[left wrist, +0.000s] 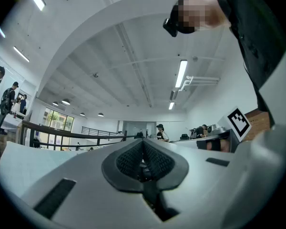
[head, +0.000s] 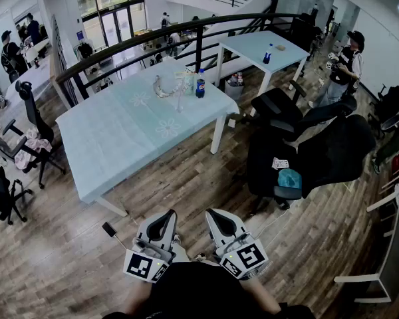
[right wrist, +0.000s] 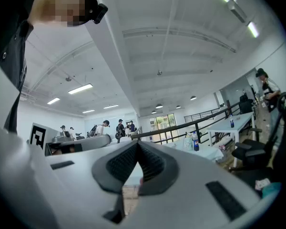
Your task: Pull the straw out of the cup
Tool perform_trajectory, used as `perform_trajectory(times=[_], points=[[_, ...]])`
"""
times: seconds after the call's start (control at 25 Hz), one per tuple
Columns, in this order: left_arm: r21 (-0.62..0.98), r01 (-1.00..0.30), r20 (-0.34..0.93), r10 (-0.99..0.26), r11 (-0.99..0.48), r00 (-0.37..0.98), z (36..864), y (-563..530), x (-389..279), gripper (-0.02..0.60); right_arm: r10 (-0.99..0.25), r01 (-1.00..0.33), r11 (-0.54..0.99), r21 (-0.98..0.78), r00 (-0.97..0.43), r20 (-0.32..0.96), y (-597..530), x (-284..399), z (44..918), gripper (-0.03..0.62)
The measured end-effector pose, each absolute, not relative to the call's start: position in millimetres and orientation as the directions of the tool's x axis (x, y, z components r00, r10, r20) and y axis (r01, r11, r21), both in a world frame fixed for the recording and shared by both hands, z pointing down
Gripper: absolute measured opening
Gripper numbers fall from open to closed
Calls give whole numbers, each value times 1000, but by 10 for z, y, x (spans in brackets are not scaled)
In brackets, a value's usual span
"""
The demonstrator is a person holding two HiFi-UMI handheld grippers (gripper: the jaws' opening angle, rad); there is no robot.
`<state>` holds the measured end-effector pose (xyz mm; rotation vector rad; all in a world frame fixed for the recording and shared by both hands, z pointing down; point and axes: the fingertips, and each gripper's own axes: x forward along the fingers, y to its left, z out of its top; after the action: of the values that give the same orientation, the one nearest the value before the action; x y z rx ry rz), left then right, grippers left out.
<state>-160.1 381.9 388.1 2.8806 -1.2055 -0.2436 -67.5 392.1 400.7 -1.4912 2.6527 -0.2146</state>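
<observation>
The cup (head: pixel 187 82) stands at the far end of the light-blue desk (head: pixel 120 138), just beside a blue bottle (head: pixel 200 85) and a clear plastic item (head: pixel 163 86). Its contents, including any straw, are too small to make out. The left hand-held gripper (head: pixel 167 214) and the right hand-held gripper (head: pixel 213 213) hang low over the wooden floor (head: pixel 66 258), well apart from the desk, each with its jaws closed together and nothing between them.

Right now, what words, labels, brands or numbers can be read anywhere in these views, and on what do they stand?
No text reads clearly.
Blue bottle on the near table: label too small to read.
Card on the black chair: print too small.
Left gripper and right gripper: cubes carry square black-and-white patterns, no letters.
</observation>
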Motion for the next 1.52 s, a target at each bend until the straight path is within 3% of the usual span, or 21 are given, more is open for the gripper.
perform_trajectory(times=[0.96,1.52], points=[[60,-727,-82,-729,-684,680,4032,3828,-1401,12,-854,-843,514,-162,-520,-4,3994,-497,4047,6],[91,-731,-88,-737,-676,670,4092,3039,-1403,12,-847,-835,518,-183,-531,29,3243,-498,4130,6]])
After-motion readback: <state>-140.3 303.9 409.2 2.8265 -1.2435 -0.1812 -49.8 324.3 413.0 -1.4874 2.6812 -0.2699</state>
